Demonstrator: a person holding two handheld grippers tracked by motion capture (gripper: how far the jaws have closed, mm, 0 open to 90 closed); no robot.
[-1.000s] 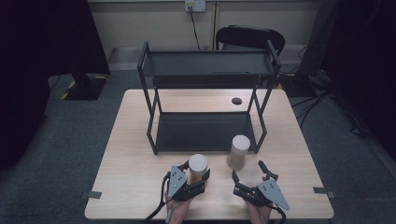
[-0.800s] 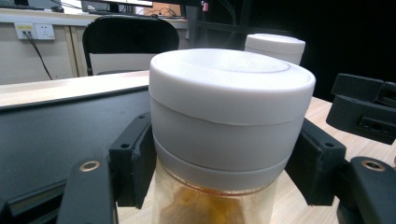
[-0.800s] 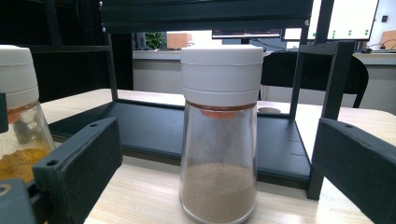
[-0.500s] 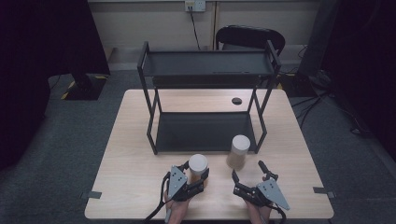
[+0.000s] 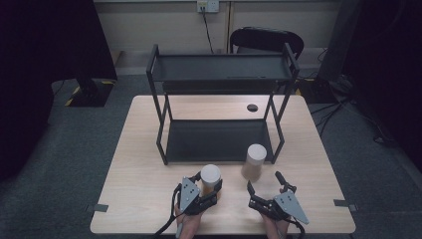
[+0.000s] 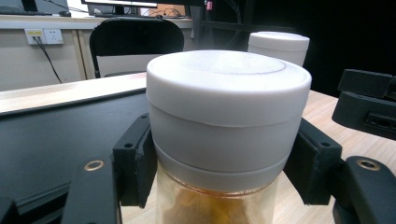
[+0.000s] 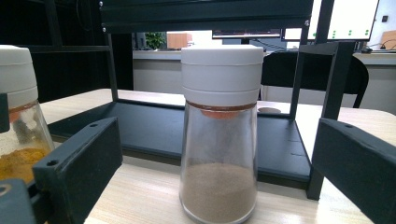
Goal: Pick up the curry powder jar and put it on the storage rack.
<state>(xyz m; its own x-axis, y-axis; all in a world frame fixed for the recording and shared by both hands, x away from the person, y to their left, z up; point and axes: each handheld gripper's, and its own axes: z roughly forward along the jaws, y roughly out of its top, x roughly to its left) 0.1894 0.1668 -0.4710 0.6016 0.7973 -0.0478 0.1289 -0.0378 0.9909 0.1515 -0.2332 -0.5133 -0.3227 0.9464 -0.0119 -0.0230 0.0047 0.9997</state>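
Left gripper (image 5: 209, 190) has its fingers clenched on the white-capped yellow spice jar (image 6: 224, 140) at the surface's near edge, while the right gripper (image 5: 263, 186), fingers spread wide, faces the brown spice jar (image 7: 219, 130) before the rack (image 5: 219, 142): best approach square, grip below the cap.

1. Left gripper (image 6: 224, 186): black fingers (image 6: 135, 168) pressed on both sides of spice jar (image 6: 226, 130), just below its white lid.
2. 2nd white-lidded jar (image 6: 279, 45) behind, rt side.
3. Black shelf tray (image 6: 56, 135) on wooden counter (image 6: 60, 93); chair (image 6: 135, 39) beyond.
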